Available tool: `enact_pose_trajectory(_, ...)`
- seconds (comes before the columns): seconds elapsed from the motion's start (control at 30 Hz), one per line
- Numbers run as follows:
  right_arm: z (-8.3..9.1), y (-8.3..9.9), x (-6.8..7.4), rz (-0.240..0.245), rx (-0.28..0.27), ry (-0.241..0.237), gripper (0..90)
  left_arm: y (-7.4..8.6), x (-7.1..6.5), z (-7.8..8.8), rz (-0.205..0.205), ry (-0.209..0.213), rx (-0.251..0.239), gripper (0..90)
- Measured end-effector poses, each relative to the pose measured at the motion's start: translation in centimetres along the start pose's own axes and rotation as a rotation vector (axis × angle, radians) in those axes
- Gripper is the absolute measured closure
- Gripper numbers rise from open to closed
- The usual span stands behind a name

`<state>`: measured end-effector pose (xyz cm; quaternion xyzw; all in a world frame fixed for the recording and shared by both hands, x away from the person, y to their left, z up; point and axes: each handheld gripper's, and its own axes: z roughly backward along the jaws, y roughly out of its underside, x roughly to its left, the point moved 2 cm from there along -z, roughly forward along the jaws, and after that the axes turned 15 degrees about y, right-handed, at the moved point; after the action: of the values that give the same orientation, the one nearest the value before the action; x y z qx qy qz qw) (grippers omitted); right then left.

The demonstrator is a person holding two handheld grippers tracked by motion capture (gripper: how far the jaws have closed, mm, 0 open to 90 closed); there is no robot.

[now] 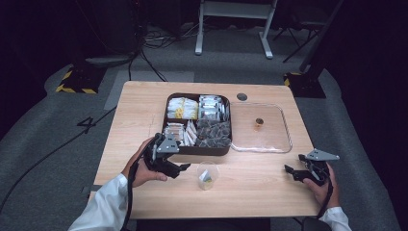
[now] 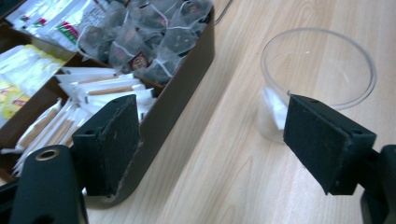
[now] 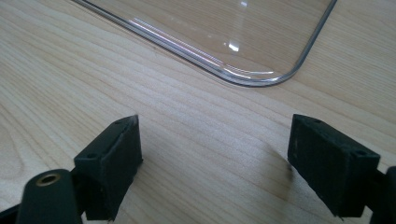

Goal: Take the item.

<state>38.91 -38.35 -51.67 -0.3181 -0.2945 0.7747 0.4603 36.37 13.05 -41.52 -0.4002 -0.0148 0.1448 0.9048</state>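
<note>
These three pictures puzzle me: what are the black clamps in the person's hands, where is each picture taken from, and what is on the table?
No robot here: a person holds a two-jawed tool in each hand. The high view looks down from above: the left tool sits beside a clear plastic cup, the right tool rests near the table's right edge. The other two pictures come from small cameras riding on each tool, looking along its black jaws.

On the wooden table lie a dark tray with compartments of tea bags and sachets, its clear lid beside it, and the cup, which has something small inside. In the left gripper view the cup stands just beyond the wide-open jaws. Both tools are open and hold nothing.
</note>
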Motion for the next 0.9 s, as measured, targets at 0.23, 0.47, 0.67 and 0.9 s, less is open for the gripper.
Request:
enact_pose_trajectory(0.23,0.0,0.0,0.0,0.001,0.0,0.0,17.9,1.1,0.1,0.6,-0.001,-0.023,0.003,17.3)
enact_pose_trajectory(0.47,0.0,0.0,0.0,0.0,0.0,0.001,17.9,2.7,0.4,1.2,0.018,-0.062,0.027,17.3)
enact_pose_trajectory(0.67,0.0,0.0,0.0,0.0,0.0,0.001,17.9,4.3,0.8,1.4,0.035,-0.095,0.055,17.1)
enact_pose_trajectory(0.9,0.0,0.0,0.0,0.002,0.0,0.003,17.9,6.2,1.7,1.5,0.071,-0.116,0.102,17.1)
